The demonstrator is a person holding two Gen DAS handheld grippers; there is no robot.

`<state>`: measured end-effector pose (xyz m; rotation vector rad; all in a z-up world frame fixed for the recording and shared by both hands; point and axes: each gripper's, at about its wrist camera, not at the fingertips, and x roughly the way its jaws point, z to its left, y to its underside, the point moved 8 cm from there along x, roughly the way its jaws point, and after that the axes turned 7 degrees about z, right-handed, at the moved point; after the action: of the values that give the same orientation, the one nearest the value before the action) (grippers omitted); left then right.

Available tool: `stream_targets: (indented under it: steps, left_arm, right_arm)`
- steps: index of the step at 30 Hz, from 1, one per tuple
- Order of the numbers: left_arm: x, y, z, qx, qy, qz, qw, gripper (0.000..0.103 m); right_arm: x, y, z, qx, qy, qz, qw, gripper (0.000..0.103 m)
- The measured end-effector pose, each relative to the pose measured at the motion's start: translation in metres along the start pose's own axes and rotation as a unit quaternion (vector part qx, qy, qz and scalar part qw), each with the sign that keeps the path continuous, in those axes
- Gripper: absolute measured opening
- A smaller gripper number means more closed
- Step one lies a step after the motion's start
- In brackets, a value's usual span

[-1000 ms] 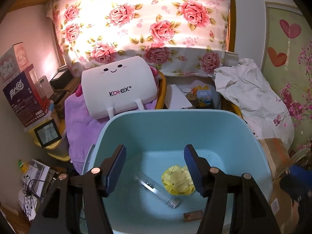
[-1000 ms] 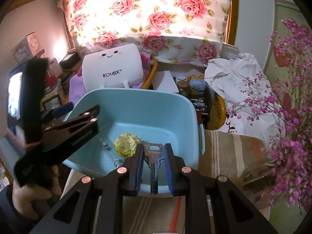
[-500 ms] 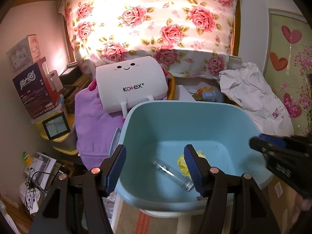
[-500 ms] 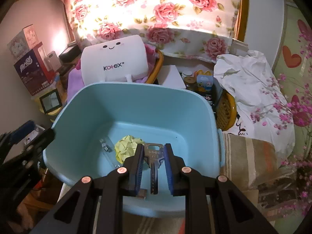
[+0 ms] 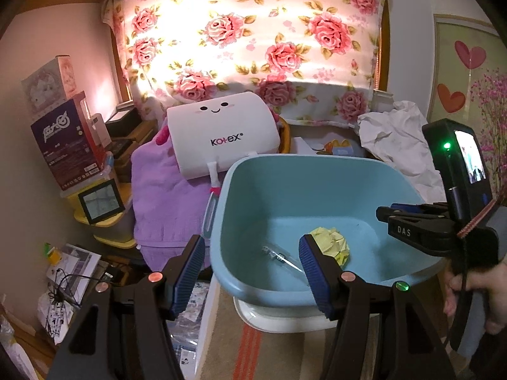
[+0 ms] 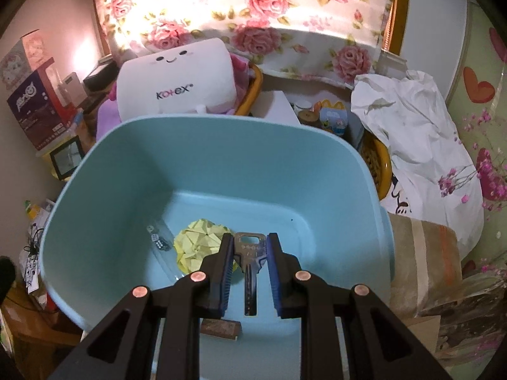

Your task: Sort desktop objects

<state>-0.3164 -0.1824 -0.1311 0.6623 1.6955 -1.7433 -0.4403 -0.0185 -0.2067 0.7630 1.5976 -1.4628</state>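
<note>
A light blue plastic tub (image 6: 133, 145) (image 5: 240, 190) fills the middle of both views. On its floor lie a crumpled yellow paper ball (image 6: 199, 243) (image 5: 332, 240), a clear tube with dice in it (image 6: 158, 240) (image 5: 280, 256) and a small brown block (image 6: 220, 327). My right gripper (image 6: 248, 247) is shut on a silver key (image 6: 250, 262), held over the tub's floor next to the paper ball. My left gripper (image 5: 250, 253) stands open and empty at the tub's near left rim. The right gripper (image 5: 412, 221) also shows at the right edge, held by a hand (image 5: 478, 288).
Behind the tub sit a white Kotex plush (image 5: 221, 133) on a purple cloth (image 5: 158, 196), boxes (image 5: 66, 142) at the left, and a white crumpled cloth (image 6: 412, 133) at the right. Pink dried flowers (image 6: 488, 183) stand at the far right. A striped mat (image 6: 421, 247) lies beside the tub.
My right gripper has moved forward and down over the tub with the key still in it. My left gripper has drawn back to the left, from above the tub's inside to its near rim.
</note>
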Motion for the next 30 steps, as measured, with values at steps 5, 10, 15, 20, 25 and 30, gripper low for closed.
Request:
stream_targets:
  steps: [5, 10, 15, 20, 25, 30]
  left_arm:
    - [-0.002, 0.004, 0.004, -0.004, 0.000, 0.000, 1.0000, 0.065]
    - [-0.003, 0.006, 0.004, -0.002, -0.001, 0.000, 1.0000, 0.065]
    - [-0.006, 0.006, 0.005, -0.002, -0.001, -0.002, 1.0000, 0.065]
    - [-0.008, 0.004, 0.006, -0.003, -0.001, -0.005, 1.0000, 0.065]
    - [-0.008, 0.005, 0.006, -0.003, -0.002, -0.005, 1.0000, 0.065]
    - [-0.010, 0.005, 0.007, -0.004, -0.004, -0.006, 1.0000, 0.065]
  right_arm:
    - [0.008, 0.000, -0.001, 0.000, 0.005, 0.003, 1.000, 0.022]
    - [0.012, 0.001, -0.002, 0.002, 0.006, 0.005, 1.000, 0.022]
    - [0.013, 0.002, -0.002, 0.001, 0.009, 0.004, 1.000, 0.022]
    - [0.016, 0.004, -0.001, -0.006, 0.019, 0.013, 1.000, 0.022]
    - [0.016, 0.006, -0.002, -0.006, 0.029, 0.016, 0.999, 0.028]
    - [0.012, 0.007, -0.004, 0.002, 0.030, 0.010, 0.999, 0.044]
